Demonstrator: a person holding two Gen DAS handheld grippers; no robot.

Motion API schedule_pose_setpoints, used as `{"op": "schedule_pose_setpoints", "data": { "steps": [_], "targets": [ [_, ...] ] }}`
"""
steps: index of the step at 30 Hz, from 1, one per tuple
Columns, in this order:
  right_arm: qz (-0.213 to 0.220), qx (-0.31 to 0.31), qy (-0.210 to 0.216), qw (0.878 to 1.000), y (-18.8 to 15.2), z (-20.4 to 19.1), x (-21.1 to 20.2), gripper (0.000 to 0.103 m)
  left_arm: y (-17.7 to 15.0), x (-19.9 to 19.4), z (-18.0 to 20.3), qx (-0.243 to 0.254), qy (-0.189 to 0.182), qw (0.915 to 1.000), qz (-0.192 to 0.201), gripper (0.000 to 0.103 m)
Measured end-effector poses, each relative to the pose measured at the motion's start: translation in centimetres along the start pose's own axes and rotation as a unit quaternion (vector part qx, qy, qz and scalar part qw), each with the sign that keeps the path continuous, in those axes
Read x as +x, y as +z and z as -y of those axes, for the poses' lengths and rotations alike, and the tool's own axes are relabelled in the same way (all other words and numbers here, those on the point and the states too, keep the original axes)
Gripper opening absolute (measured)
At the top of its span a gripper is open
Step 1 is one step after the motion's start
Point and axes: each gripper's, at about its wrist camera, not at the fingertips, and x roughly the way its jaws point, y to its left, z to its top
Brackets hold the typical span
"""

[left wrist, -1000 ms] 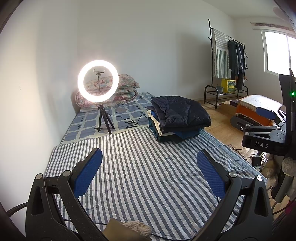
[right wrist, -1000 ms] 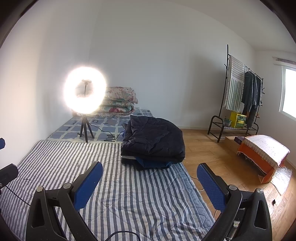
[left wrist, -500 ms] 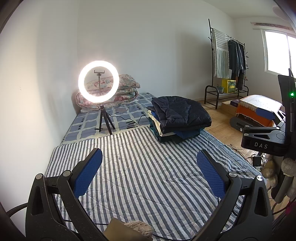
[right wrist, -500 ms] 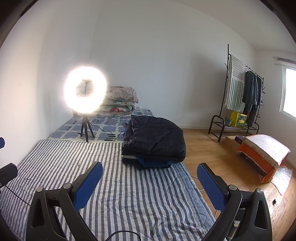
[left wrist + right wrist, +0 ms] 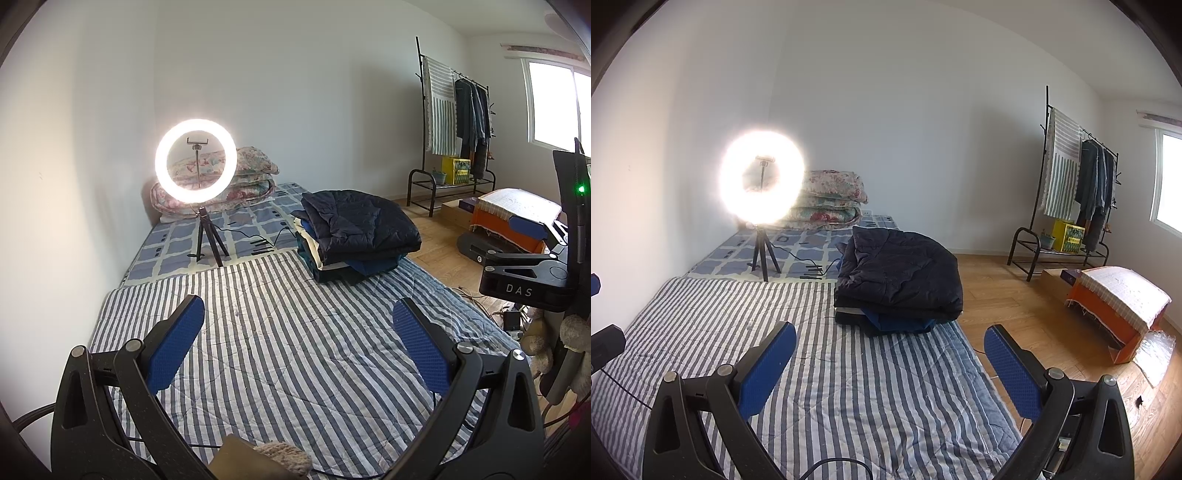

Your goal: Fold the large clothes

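Barely any change in the last second. Left gripper (image 5: 298, 343) and right gripper (image 5: 890, 360) both gape empty over the striped quilt (image 5: 295, 332). Dark folded jacket (image 5: 899, 273) tops the stacked clothes, fitting either end of the job.

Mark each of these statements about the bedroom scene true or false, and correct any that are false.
1. Both grippers are open and hold nothing. True: the left gripper and the right gripper are open and empty.
2. The dark jacket lies on top of the clothes pile. True.
3. The ring light is switched off. False: it glows brightly.
4. The clothes pile sits on the wooden floor. False: it sits on the striped quilt.
5. Clothes hang on the rack by the window. True.
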Motion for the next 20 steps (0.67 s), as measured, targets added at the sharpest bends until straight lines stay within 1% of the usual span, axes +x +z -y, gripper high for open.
{"op": "schedule_pose_setpoints", "data": {
  "steps": [12,20],
  "targets": [
    [-0.001,-0.001,0.0,1.0,-0.12,-0.15,-0.05,0.103,-0.04,0.05,-0.06,-0.002,0.0,1.0,0.0,0.103],
    [-0.002,0.0,0.001,1.0,-0.33,-0.15,-0.05,0.103,-0.61,-0.19,-0.06,-0.003,0.007,1.0,0.006,0.103]
  ]
}}
